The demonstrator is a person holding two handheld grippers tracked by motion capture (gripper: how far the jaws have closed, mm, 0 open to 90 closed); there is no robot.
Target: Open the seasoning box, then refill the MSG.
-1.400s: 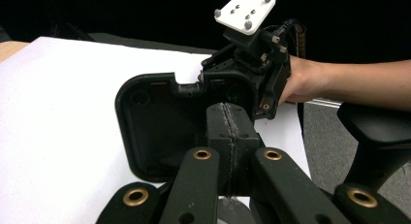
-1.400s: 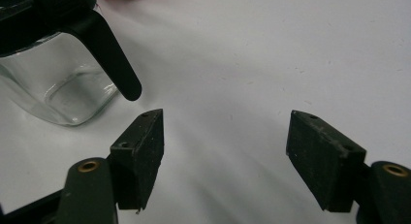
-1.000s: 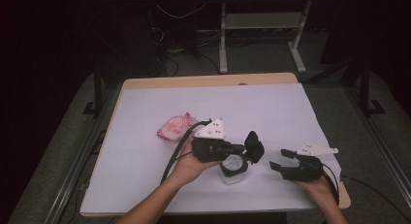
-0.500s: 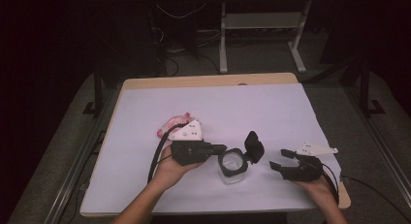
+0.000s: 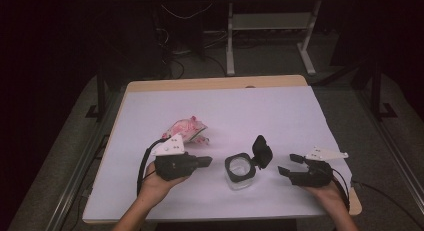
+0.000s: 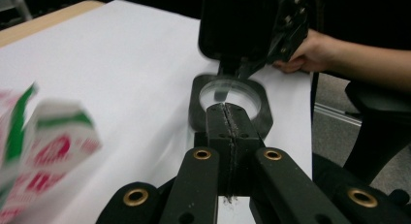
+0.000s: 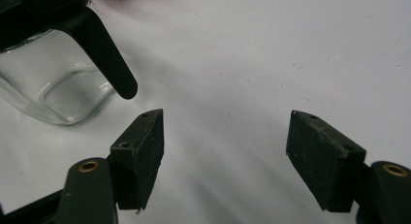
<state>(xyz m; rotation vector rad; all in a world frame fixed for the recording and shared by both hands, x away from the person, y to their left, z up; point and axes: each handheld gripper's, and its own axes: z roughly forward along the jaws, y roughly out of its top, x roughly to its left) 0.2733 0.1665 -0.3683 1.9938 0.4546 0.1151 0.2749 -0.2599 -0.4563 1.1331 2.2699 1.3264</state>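
Dim all round in the high view, floor and frame nearly black; only the table (image 5: 280,116) lit, evenly from above, with soft short shadows. Slightly grainy, faint violet cast on the sheet. In the left gripper view, sharp on the jaws, motion-blurred on the packet (image 6: 43,151) at left, mild glare on the jar (image 6: 228,95) rim. In the right gripper view, bright white sheet, soft shadows, glass clear, near jaw bases slightly soft.

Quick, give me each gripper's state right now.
Left gripper: jaws shut, holding nothing, beside the glass jar.
Right gripper: jaws open, empty.
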